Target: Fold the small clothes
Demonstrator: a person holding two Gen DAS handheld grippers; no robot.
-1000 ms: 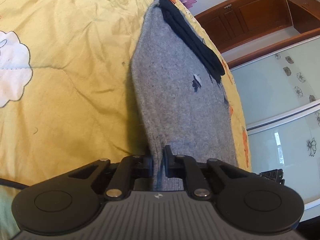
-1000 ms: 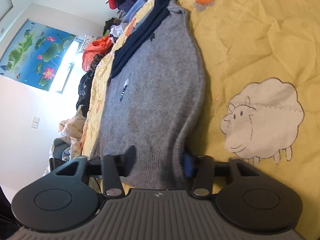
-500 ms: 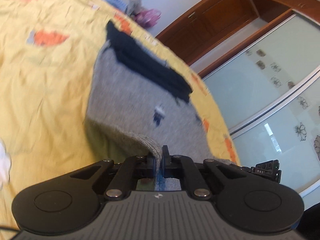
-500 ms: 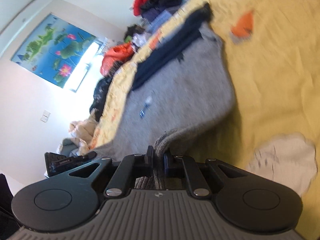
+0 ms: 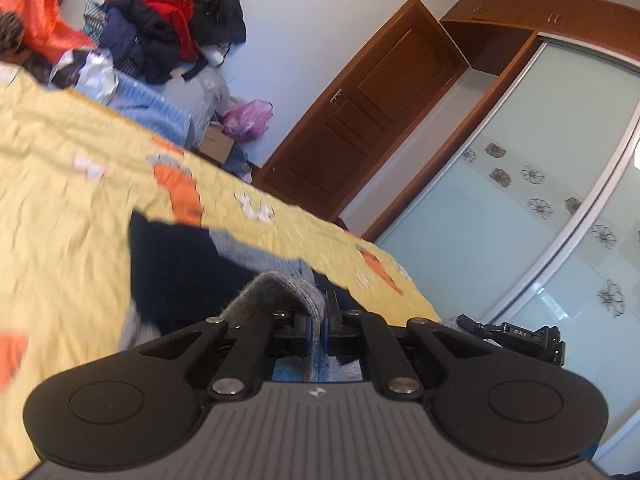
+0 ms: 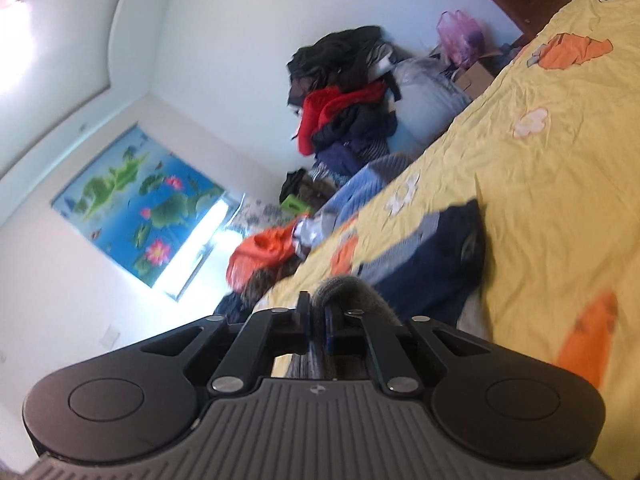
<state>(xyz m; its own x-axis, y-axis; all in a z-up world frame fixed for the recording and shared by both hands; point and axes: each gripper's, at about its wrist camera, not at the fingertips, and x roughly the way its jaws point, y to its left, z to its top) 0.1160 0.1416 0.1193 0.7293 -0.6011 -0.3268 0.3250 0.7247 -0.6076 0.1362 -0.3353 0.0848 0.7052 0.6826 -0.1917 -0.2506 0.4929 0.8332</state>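
A small grey knit sweater (image 5: 276,292) with a dark navy part (image 5: 176,268) lies on a yellow bedsheet (image 5: 60,208). My left gripper (image 5: 318,316) is shut on the sweater's grey hem, lifted and curled over toward the navy end. In the right wrist view my right gripper (image 6: 318,320) is shut on the same grey hem (image 6: 348,286), with the navy part (image 6: 432,268) just beyond it. Most of the grey body is hidden under the grippers.
A heap of red, black and blue clothes (image 5: 160,32) is piled past the far edge of the bed, also in the right wrist view (image 6: 344,108). A wooden door (image 5: 360,120) and glass wardrobe doors (image 5: 540,220) stand at the right.
Both grippers have carried the grey hem up and forward over the sweater toward the navy end. The right gripper closed on the hem about a second ago. The views have tilted up.
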